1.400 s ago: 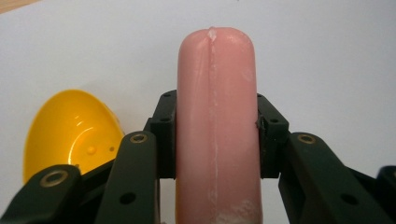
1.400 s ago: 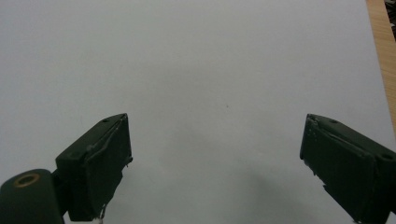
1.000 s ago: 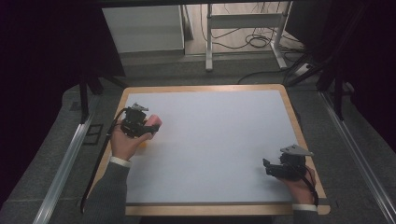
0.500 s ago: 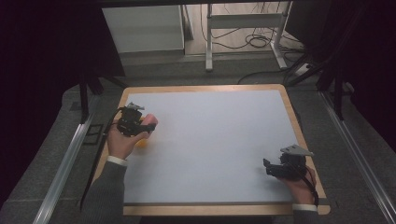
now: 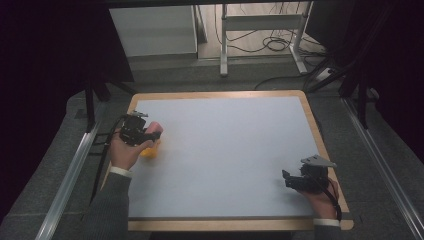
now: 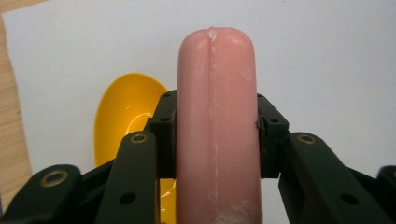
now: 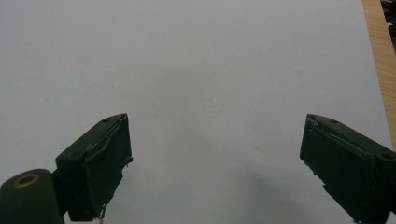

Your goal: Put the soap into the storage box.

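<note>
Pink and smooth, with a faint moulding seam down its length and a rounded tip, the sausage-shaped piece [image 6: 215, 135] was pinched between the black jaws of the left gripper [image 6: 215, 140], whose pads pressed on both of its flanks. In the high view the left gripper [image 5: 136, 131] had shifted from a second earlier a little toward the near edge of the table [image 5: 220, 94], carrying the sausage [image 5: 153, 130] clear of the surface; a glossy yellow bowl-like shape [image 6: 126, 116], possibly the bowl of a plastic spoon, had come into sight on the mat beneath the hand [image 5: 150, 151]. This suggested that the lift had been completed and that transport or placement was the step in hand. The sausage looked like a soft plastic or rubber toy, matte with whitish scuffs near its base. The right gripper [image 7: 215, 163] rested unmoved near the table's right front corner [image 5: 305, 181], its worn, rubber-faced jaws spread wide over the bare, pale grey mat [image 7: 210, 60], holding nothing. The table's rim was light wood.
</note>
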Demonstrator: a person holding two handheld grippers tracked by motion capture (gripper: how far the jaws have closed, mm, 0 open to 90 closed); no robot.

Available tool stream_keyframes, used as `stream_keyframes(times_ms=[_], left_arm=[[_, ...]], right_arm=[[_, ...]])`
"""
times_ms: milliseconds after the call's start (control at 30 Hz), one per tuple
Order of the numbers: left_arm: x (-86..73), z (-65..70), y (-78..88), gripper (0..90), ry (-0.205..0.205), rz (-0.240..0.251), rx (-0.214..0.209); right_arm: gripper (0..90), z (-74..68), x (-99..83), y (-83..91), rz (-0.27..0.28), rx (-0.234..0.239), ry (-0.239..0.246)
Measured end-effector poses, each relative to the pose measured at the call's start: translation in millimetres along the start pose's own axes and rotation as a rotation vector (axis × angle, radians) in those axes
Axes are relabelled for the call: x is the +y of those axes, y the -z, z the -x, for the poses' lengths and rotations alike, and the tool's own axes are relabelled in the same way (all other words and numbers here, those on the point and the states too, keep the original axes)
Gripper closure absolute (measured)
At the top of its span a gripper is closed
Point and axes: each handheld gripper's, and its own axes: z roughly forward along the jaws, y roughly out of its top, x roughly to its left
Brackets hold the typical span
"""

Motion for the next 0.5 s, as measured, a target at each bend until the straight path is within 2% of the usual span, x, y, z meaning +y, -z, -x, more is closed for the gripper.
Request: stream_keyframes(times_ms=[233,500], left_arm=[[-2.0,-10.2,-4.5,60.2,0.023,-0.009,0.020],[-3.3,-15.7,-9.6,60.2,0.036,-0.024,0.030]], right_arm=[[8.7,0.2,-0.3,-0.3,-0.002,-0.001,0.001],[8.7,0.2,-0.3,-0.1,-0.002,-0.001,0.000]])
